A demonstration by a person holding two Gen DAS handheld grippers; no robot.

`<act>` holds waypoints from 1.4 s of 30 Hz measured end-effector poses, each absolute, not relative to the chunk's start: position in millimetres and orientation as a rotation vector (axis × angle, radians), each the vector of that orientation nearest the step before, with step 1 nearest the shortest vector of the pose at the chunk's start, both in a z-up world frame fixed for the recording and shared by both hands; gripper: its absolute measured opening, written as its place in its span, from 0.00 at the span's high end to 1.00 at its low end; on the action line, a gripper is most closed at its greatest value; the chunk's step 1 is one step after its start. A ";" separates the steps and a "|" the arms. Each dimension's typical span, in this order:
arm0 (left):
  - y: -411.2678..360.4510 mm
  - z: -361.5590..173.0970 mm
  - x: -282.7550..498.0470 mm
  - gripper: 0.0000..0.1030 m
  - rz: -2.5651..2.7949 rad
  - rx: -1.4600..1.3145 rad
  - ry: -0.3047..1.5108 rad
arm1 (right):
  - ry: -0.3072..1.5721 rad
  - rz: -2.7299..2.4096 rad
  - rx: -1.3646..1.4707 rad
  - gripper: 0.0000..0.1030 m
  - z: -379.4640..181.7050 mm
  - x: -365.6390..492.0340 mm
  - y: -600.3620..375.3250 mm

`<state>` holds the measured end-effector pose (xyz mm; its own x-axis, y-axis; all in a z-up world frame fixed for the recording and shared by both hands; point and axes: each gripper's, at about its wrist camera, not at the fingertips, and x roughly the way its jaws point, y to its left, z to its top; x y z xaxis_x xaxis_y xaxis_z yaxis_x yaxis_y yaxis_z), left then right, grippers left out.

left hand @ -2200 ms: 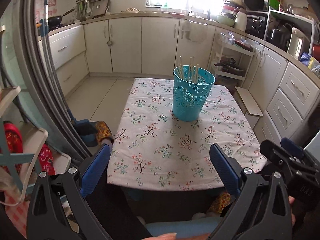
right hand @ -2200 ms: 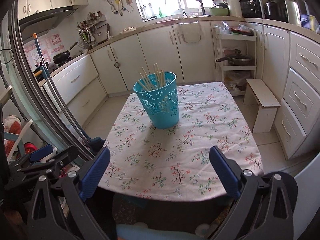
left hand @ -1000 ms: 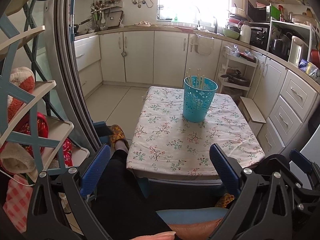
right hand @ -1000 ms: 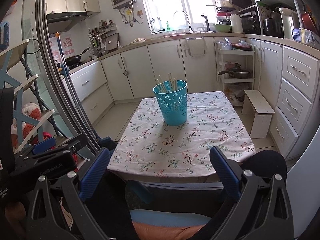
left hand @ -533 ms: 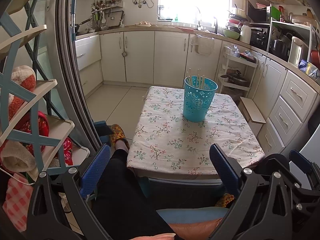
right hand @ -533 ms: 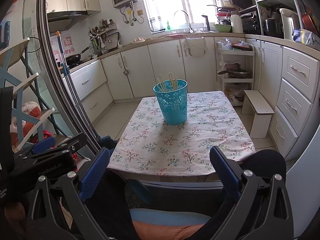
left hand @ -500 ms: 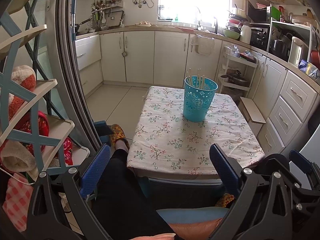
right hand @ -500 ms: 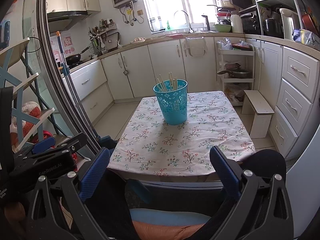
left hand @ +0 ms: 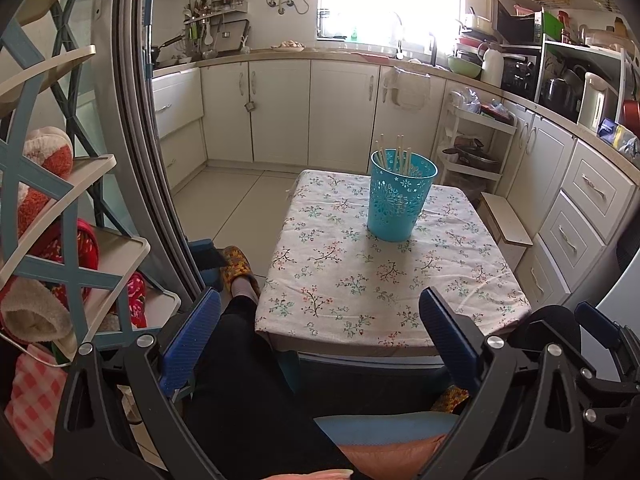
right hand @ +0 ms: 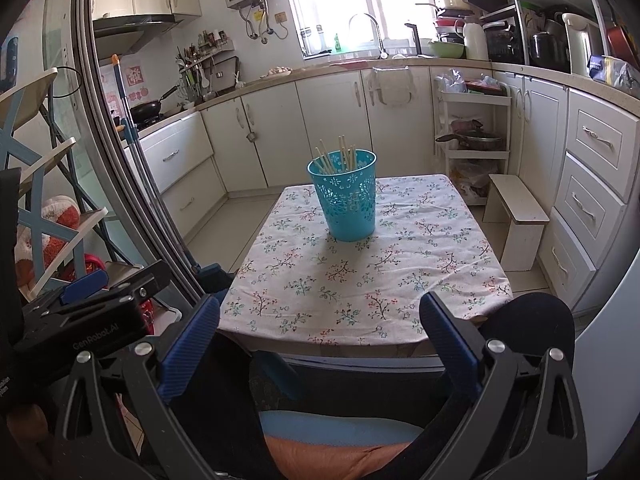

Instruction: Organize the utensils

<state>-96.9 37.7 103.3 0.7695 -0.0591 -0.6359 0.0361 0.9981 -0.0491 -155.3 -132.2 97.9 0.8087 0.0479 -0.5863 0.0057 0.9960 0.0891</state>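
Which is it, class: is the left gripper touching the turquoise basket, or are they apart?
Apart. In the left wrist view the left gripper is open and hangs short of the table's near edge, with bare floral cloth between it and the turquoise basket.

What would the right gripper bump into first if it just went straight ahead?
Probably the floral tablecloth near the table's front edge. The right gripper has its jaws open and holds nothing, pointing slightly down over the person's lap. The teal basket of chopsticks stands farther back. Depth is hard to judge.

A turquoise bin [left hand: 401, 199] with cut-out flower patterning holds pale chopsticks [left hand: 394, 153] on the bench's white floral cloth [left hand: 380, 280].
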 end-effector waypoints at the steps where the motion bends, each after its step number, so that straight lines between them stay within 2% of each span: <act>1: 38.7 103.0 -97.2 0.07 -0.051 -0.034 0.691 | 0.629 0.023 0.088 0.07 97.9 -155.4 -132.8; 42: 37.4 99.6 -101.7 0.07 -0.053 -0.030 0.701 | 0.652 0.020 0.094 0.07 91.2 -153.6 -127.7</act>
<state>-101.7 37.4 99.6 0.7631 -0.0585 -0.6437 0.0383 0.9982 -0.0453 -153.6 -127.7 91.2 0.7946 0.0482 -0.6052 0.0112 0.9955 0.0939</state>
